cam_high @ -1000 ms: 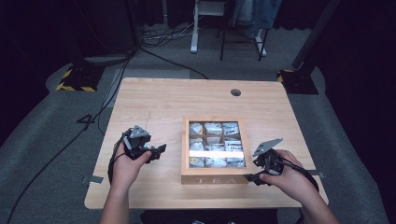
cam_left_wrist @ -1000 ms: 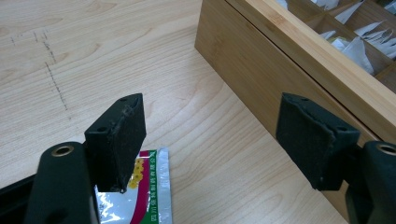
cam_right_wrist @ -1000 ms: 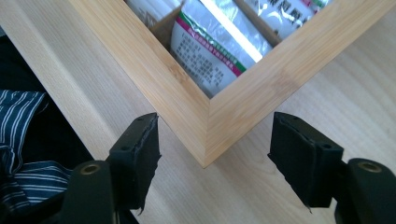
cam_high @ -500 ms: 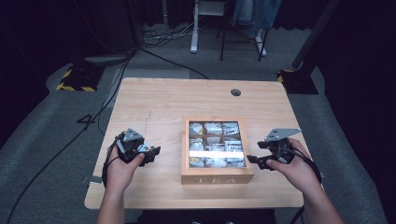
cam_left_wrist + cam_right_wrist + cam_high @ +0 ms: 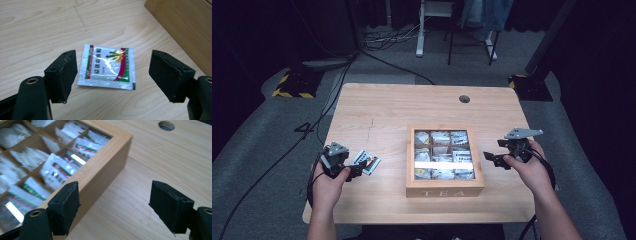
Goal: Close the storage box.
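A white tea packet (image 5: pixel 367 162) (image 5: pixel 107 66) with red and green stripes lies flat on the table, left of the wooden box. My left gripper (image 5: pixel 356 169) (image 5: pixel 113 68) sits just behind it, open, with the packet ahead of the pads and untouched. The wooden tea box (image 5: pixel 445 189) (image 5: pixel 105 167), marked TEA, holds several compartments of packets. My right gripper (image 5: pixel 491 159) (image 5: pixel 115 202) hovers beside the box's right wall. Its jaws have just been opening and nothing is gripped between them.
The wooden table (image 5: pixel 382 110) has a round cable hole (image 5: pixel 464 99) (image 5: pixel 166 125) at the far right. Cables trail off its left side. Chair and desk legs stand on the floor beyond the far edge.
My left gripper has drawn back leftward, and the packet now lies uncovered on the table. My right gripper has moved from the box's front right corner farther up along its right side.
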`<state>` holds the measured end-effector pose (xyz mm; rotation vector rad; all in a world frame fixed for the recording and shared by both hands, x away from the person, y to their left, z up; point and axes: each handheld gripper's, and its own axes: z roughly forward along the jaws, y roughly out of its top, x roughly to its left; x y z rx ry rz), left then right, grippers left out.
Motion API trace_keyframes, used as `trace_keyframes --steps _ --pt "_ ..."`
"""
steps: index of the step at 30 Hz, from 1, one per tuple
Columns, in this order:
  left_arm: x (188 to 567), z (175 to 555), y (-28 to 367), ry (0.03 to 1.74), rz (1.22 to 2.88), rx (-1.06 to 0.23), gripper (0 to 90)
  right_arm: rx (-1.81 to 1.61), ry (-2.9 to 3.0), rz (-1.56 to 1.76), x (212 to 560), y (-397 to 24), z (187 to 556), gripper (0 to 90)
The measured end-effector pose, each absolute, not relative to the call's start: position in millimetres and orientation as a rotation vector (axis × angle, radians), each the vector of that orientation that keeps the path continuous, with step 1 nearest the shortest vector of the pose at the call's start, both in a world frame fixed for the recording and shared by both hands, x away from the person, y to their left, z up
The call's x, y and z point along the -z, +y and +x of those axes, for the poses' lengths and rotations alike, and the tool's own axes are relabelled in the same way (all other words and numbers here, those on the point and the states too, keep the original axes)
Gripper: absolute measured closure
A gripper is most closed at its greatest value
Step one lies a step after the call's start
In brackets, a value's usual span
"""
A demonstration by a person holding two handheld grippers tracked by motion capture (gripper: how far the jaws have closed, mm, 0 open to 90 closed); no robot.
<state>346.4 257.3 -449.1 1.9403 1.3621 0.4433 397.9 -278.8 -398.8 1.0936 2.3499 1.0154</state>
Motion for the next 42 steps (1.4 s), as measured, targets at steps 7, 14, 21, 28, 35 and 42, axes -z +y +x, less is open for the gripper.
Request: trace_keyframes --steps 7,14,21,28,35,42 --pt "456.0 347.8 269.6 1.426 1.915 -0.453 23.7 -1.017 2.279 1.164 410.4 -292.9 409.2 23.9" --pt "466.0 350.6 282.6 1.491 1.886 -0.476 23.8 -0.966 2.235 1.246 427.7 -309.6 420.6 23.8" --pt "478.4 353.7 294.3 1.555 1.870 -0.493 23.8 -0.922 2.218 1.272 445.2 -322.6 428.7 24.5" --pt "487.3 356.2 303.5 1.617 1.838 -0.495 23.7 -0.888 2.205 1.292 462.9 -330.2 434.0 24.4" --pt "492.6 358.3 306.2 1.636 1.825 -0.502 23.6 -0.857 2.186 1.314 481.6 -334.9 438.6 24.3" --pt "497.5 359.8 307.4 1.639 1.832 -0.541 23.5 -0.872 2.150 1.335 493.7 -339.8 442.1 24.1"
